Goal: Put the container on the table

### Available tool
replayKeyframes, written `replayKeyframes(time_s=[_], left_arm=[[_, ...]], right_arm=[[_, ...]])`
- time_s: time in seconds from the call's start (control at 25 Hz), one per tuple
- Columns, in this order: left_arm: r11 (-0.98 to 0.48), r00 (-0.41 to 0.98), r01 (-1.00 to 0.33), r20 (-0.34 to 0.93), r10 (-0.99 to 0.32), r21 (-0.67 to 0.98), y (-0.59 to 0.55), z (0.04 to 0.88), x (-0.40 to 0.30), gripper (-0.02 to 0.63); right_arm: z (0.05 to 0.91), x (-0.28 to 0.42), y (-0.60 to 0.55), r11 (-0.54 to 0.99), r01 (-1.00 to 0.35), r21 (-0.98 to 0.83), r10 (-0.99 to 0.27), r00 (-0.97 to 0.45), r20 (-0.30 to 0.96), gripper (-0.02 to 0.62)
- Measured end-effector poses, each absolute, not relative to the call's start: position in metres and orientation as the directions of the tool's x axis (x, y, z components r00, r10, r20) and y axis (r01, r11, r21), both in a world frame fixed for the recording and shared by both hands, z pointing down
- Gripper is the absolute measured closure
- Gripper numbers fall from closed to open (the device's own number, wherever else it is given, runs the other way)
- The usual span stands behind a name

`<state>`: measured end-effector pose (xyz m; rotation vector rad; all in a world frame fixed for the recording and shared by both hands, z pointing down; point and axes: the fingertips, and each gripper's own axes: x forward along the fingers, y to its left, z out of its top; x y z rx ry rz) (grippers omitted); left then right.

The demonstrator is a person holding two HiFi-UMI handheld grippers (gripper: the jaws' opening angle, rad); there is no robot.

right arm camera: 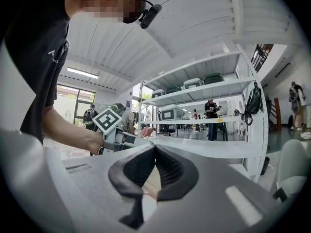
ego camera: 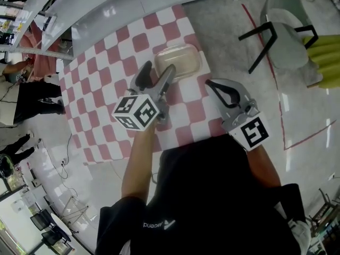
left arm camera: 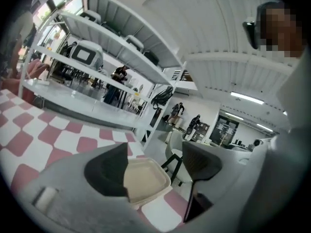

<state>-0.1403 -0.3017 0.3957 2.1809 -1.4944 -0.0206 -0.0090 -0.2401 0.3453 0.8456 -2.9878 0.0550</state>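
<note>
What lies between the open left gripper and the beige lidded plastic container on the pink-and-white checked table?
Nothing but bare checked cloth separates the left gripper from the container; the left gripper view shows it.

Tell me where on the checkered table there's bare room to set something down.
The whole left stretch of the table, from the container to the edge by the white shelf, is bare. It is crowded at the far right corner: the container sits there, with the left gripper open over the cloth beside it.
</note>
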Motion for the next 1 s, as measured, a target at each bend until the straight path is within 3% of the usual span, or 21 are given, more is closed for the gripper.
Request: replayKeyframes(time_s=[0.12,0.32,0.44,0.6,1.0], left_arm=[[-0.351,0.419,-0.879,0.17,-0.892,0.323,-0.285,0.369,-0.131,0.413],[-0.422,0.436,-0.885,0.035,-0.899,0.195,-0.25,0.327,-0.118,0.553],[-0.459,0.46,-0.875,-0.034,-0.887,0.152,-0.231,0.311,-0.114,0.591],[-0.517,0.511,-0.849,-0.081,-0.856,0.106,-0.21,0.301,-0.109,0.595],[-0.544,0.539,-0.837,-0.092,-0.837,0.047,-0.191,0.296,-0.1,0.597]], right_arm=[[0.34,-0.019,-0.232,0.864,-0.502,-0.026,-0.502,-0.865,0.027,0.592],[0.329,-0.035,-0.217,0.888,-0.459,-0.034,-0.459,-0.888,0.002,0.592],[0.324,-0.043,-0.208,0.9,-0.435,-0.037,-0.436,-0.9,-0.015,0.592],[0.32,-0.052,-0.197,0.911,-0.409,-0.043,-0.41,-0.912,-0.023,0.592],[0.317,-0.061,-0.188,0.911,-0.409,-0.048,-0.411,-0.912,-0.021,0.592]])
